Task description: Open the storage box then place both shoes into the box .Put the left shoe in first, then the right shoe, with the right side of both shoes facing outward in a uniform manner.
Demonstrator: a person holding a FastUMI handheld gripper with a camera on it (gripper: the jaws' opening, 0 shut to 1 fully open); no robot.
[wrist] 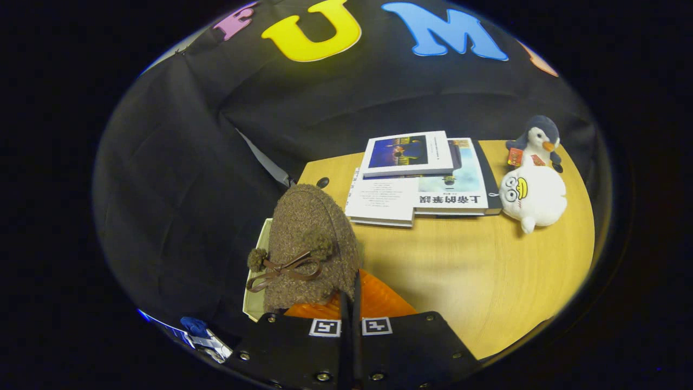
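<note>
Jaws closed on a brown shoe, lower centre of frame.

The gripper (351,303) sits at bottom centre, its jaws drawn nearly together and pinching the rear edge of a brown fuzzy shoe (308,244) with a bow; an orange lining (379,303) shows just right of them. A pale rim (254,271) of what may be the storage box peeks out left of and beneath the shoe; whether the box is open, and which shoe this is, cannot be told. Judged: one shoe in transit, placement unconfirmed, second shoe outstanding. On the wooden surface (487,281), upper centre, lies a stack of books (417,184); upper right, two plush toys (533,179). Both stand well apart and obstruct nothing.
</note>
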